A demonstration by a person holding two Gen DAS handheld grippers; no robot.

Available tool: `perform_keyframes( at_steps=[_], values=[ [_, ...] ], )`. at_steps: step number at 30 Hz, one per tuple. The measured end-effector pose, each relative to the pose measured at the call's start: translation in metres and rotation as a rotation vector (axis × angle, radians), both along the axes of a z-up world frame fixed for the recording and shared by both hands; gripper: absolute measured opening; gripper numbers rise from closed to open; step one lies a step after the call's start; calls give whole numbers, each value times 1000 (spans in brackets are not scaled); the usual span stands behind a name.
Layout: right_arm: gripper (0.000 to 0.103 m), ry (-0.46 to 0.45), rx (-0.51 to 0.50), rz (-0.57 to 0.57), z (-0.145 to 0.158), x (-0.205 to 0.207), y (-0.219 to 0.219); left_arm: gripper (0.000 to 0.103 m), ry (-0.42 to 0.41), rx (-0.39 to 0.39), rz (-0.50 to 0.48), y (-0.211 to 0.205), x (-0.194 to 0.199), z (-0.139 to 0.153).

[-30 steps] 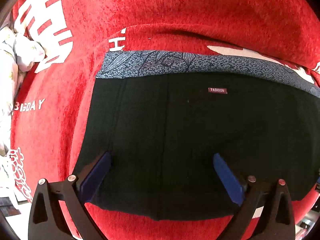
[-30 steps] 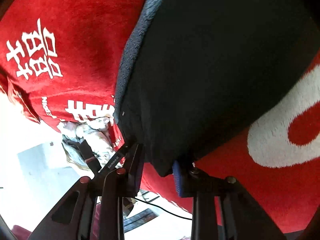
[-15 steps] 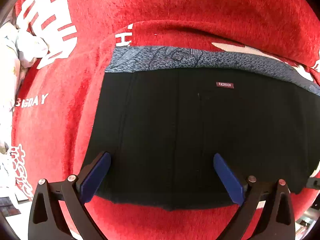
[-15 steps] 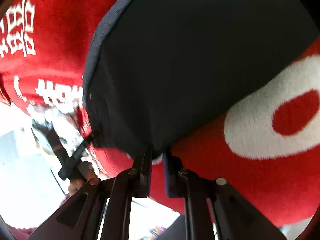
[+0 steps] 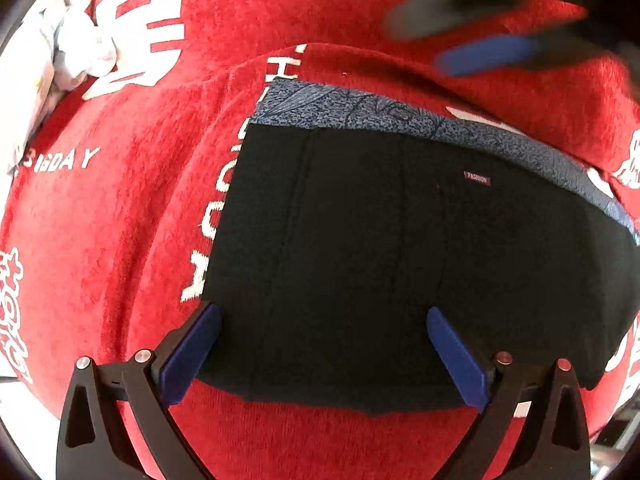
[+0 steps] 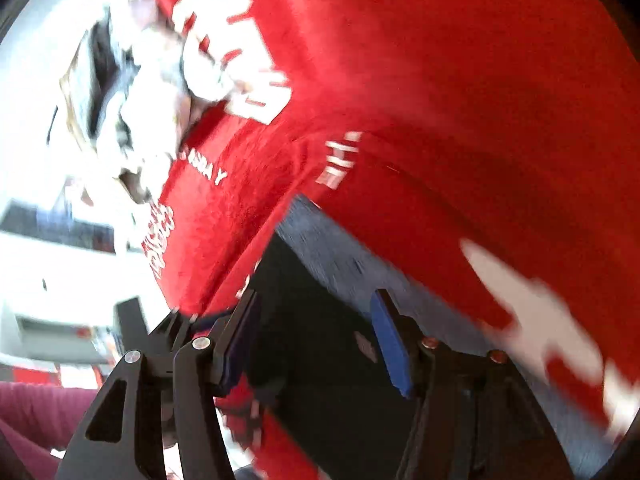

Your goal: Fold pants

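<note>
The black pants [image 5: 400,248] lie folded flat on a red cloth, with a grey-blue patterned waistband [image 5: 360,112] along the far edge and a small "FASHION" label. My left gripper [image 5: 320,320] is open, its blue pads hovering over the near edge of the pants. My right gripper [image 6: 316,320] is open and empty above the pants [image 6: 320,360], in a blurred view. It also shows as a blurred shape in the left wrist view [image 5: 492,52], beyond the waistband.
A red cloth with white lettering [image 5: 120,200] covers the surface. Crumpled white fabric [image 5: 76,52] lies at the far left edge, also in the right wrist view [image 6: 152,80]. The surface edge and a bright room lie to the left [image 6: 40,240].
My right gripper let go of the pants edge, opened and swung up and away fast. The pants now lie flat. My left gripper stayed open, shifting slightly left over the pants.
</note>
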State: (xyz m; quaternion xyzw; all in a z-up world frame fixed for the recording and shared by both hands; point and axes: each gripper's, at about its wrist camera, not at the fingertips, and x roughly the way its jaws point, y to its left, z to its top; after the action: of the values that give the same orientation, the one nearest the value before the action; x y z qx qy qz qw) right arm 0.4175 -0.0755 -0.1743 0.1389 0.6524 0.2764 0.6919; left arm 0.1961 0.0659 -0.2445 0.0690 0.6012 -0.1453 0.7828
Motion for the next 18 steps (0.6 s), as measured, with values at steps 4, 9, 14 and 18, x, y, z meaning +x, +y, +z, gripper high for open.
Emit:
perform_keyframes(
  at_steps=[4,9,14,18],
  values=[
    [61,-17,-102,170,-34,28,60,103,-31,-26,1,2,-6,0],
    [25,71,-108,210,-67,43,78,103,-49,-43,6,5,-11,1],
    [9,86,-27,233,-45,35,77,103,-30,-67,59,15,-16,14],
    [9,76,6,284,-29,32,93,103,-15,-47,88,23,-17,12]
  ],
)
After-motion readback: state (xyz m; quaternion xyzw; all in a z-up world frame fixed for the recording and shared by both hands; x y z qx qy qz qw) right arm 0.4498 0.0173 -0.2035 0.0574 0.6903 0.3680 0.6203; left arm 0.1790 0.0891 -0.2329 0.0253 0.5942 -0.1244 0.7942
